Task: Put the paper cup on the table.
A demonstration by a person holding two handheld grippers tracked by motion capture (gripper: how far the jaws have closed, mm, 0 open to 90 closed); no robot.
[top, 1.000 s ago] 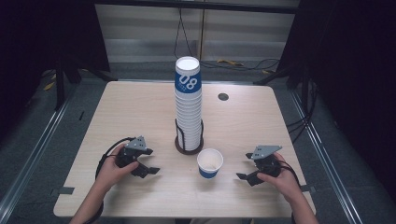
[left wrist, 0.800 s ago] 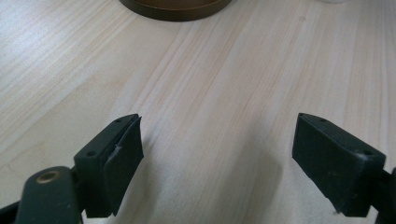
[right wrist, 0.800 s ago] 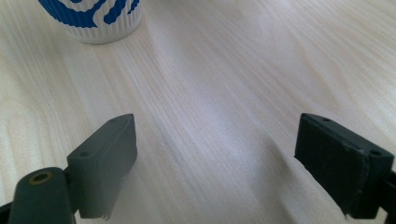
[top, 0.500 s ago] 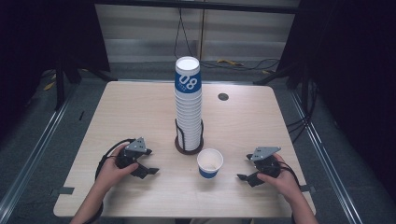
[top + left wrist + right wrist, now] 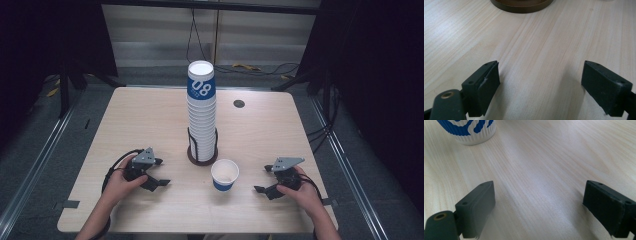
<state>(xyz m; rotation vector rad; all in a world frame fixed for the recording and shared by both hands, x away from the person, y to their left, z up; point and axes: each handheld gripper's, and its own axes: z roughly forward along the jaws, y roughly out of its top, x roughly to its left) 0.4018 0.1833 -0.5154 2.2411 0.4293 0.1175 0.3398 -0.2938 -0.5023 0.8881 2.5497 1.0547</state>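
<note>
Dark curtains and a grey floor with cables ring a pale wooden bench (image 5: 150, 120), whose top carries few things. Toward the near left corner, the left hand-held gripper (image 5: 159, 172) rests low on the wood with its jaws spread wide and nothing between them; in the left gripper view (image 5: 540, 87) only bare grain lies between the two black jaws, and the rim of the dark round holder base (image 5: 521, 5) shows at the top edge, ahead and apart. At the middle of the bench stands the tall stack of paper cups (image 5: 201, 115), upright in its wire holder (image 5: 202, 150), the top cup banded blue. Just in front of it, toward the near edge, a single paper cup (image 5: 224, 174) stands mouth up, apart from the holder. Toward the near right corner, the right hand-held gripper (image 5: 262, 184) also sits low and wide open, empty; in the right gripper view (image 5: 539, 210) the single cup's ribbed blue-and-white foot (image 5: 471, 131) lies ahead and off to the left of the jaw line, near but not touching. A small dark grommet (image 5: 239, 103) sits toward the far right. By the look of it, the work stands at a pause before a reach: the likely next move is for the right hand-held gripper to swing toward the single cup, centre it between the jaws, and close gently so the thin wall does not crush.
</note>
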